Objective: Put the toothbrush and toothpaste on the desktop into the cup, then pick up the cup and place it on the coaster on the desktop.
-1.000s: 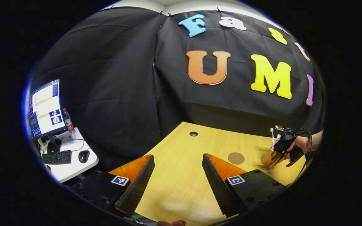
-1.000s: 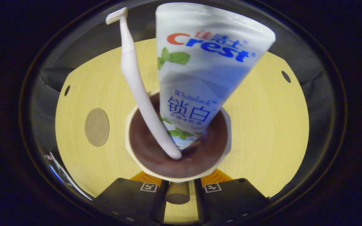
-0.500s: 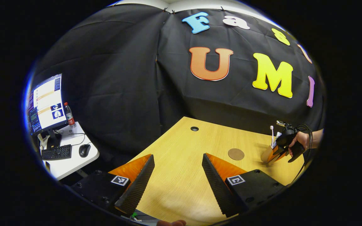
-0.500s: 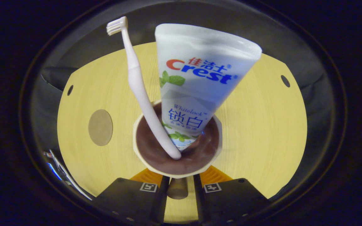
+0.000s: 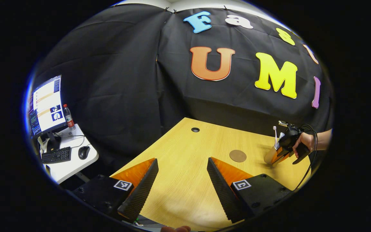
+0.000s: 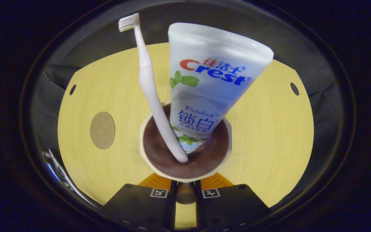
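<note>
A beige cup (image 6: pixel 147 151) with a brown inside stands at the middle of the right gripper view. A pale pink toothbrush (image 6: pixel 148 83) and a white toothpaste tube (image 6: pixel 211 74) lean in it. My right gripper (image 6: pixel 185 193) is shut on the cup's handle (image 6: pixel 185 197). The round brown coaster (image 6: pixel 102 130) lies on the desk left of the cup. In the left gripper view the cup (image 5: pixel 270 156) leans at the far right, held by the right gripper (image 5: pixel 283 151) and a hand (image 5: pixel 303 141), right of the coaster (image 5: pixel 237 156). My left gripper (image 5: pixel 182 161) hangs open over the near desk.
The wooden desk (image 5: pixel 185 190) has a cable hole (image 5: pixel 195 129) near its far edge. Left of it, a white side table (image 5: pixel 71 161) carries a monitor (image 5: pixel 45 108), keyboard, mouse and bottle. Black cloth walls the back.
The right gripper's fingers have drawn closer together on the cup's handle, and the cup sits slightly farther from that camera than a second ago. The left gripper shifted only slightly, still open.
</note>
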Action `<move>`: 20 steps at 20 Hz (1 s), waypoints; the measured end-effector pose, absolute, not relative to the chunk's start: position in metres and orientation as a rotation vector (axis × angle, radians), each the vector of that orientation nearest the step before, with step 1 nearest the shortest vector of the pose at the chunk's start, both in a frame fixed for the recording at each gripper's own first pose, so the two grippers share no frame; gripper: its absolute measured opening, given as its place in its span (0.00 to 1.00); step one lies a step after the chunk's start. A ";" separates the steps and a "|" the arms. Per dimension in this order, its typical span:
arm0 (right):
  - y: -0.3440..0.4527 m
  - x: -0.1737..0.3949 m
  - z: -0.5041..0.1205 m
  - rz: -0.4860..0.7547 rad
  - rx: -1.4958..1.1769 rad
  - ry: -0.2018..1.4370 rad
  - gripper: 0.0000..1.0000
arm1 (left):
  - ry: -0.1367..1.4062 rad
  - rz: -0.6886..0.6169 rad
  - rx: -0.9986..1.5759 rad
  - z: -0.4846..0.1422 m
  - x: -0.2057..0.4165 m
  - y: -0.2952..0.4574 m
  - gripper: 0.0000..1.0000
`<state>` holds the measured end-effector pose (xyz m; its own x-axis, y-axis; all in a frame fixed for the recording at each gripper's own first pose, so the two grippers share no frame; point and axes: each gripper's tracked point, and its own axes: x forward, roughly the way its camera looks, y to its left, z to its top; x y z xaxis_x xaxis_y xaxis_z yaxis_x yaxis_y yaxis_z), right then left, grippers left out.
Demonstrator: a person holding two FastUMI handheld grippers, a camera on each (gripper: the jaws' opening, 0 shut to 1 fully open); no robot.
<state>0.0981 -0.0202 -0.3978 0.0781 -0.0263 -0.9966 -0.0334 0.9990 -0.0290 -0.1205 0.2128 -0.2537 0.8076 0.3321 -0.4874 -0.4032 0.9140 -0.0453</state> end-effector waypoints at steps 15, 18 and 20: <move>-0.004 0.108 -0.394 0.123 -0.042 1.409 0.23 | 0.482 0.384 -0.153 -0.250 -0.127 0.214 0.98; -0.001 0.113 -0.390 0.181 -0.031 1.393 0.23 | 0.482 0.397 -0.159 -0.249 -0.134 0.221 0.98; -0.004 0.113 -0.391 0.206 -0.035 1.385 0.23 | 0.482 0.402 -0.161 -0.247 -0.137 0.224 0.97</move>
<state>0.1125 -0.0039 -0.3912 0.1703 0.1243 -0.9775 -0.1652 0.9816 0.0961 -0.1369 0.2241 -0.2470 0.8095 0.3372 -0.4806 -0.4123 0.9093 -0.0565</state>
